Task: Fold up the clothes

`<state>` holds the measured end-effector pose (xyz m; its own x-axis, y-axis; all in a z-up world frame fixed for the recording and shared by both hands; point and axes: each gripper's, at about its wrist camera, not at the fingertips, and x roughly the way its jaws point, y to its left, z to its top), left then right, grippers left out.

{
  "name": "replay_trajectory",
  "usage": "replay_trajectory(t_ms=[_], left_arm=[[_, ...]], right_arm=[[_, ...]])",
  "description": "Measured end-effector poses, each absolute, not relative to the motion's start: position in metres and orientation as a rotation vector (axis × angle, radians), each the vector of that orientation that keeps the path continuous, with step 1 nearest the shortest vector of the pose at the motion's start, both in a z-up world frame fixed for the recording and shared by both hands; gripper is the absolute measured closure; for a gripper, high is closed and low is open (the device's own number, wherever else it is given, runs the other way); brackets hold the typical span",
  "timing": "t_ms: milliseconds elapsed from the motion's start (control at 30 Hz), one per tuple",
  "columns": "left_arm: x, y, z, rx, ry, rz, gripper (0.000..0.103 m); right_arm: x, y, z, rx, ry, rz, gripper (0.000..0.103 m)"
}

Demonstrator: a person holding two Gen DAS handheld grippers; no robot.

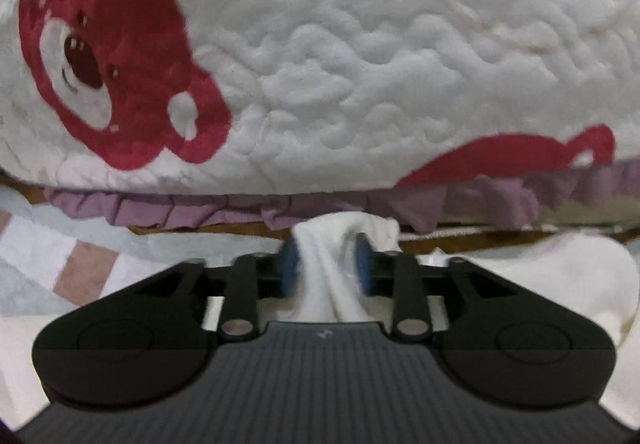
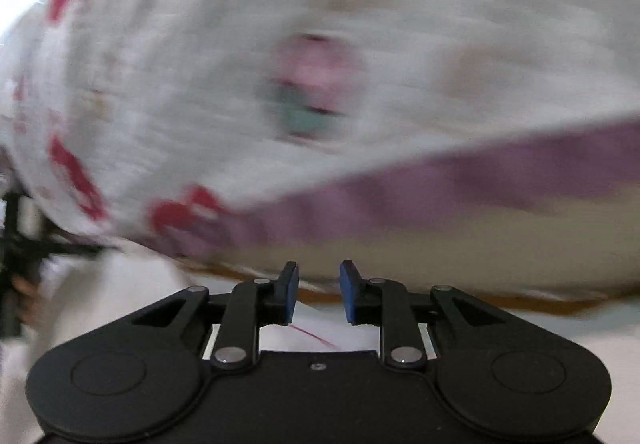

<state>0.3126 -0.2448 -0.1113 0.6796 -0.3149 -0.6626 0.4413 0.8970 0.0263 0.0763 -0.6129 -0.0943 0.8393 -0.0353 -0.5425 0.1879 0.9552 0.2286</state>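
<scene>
Cloth [image 1: 340, 268] bunched between left tool [image 1: 327, 266] pads.

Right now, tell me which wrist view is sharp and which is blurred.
Left wrist view: mostly sharp, the red bear print and quilting crisp, fisheye bending the purple ruffle. Right wrist view: heavy motion blur smears the quilt; only the right gripper stays crisp.

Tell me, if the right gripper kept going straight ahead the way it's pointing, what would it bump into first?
Probably the bed's edge: the right gripper has nothing between its open jaws, and straight ahead lies the purple frill of the white quilt. The picture is blurred, so depth is uncertain.
</scene>
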Motion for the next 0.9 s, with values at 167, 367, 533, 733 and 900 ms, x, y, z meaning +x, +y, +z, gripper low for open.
replay_trajectory(t_ms=[167,367,533,733,900], left_arm=[[0.261,-0.260,-0.063,0.218,0.481,-0.552,0.048],[0.237,-0.316,-0.051,0.067,0.664,-0.829,0.037],[0.234,-0.365,-0.094,0.098,0.849,-0.714,0.037],[0.228,-0.374,-0.121,0.176,0.856,-0.687,0.037],[0.235,-0.363,-0.126,0.214,0.834,-0.737,0.048]], right_arm=[[-0.023,-0.713,-0.102,0.277,0.617,-0.454,0.067],[-0.140,-0.817,-0.106,0.722,0.483,-0.792,0.054],[-0.177,-0.846,-0.127,1.005,0.398,-0.728,0.054],[-0.159,-0.845,-0.135,1.037,0.334,-0.626,0.054],[-0.118,-0.832,-0.143,0.865,0.528,-0.588,0.059]])
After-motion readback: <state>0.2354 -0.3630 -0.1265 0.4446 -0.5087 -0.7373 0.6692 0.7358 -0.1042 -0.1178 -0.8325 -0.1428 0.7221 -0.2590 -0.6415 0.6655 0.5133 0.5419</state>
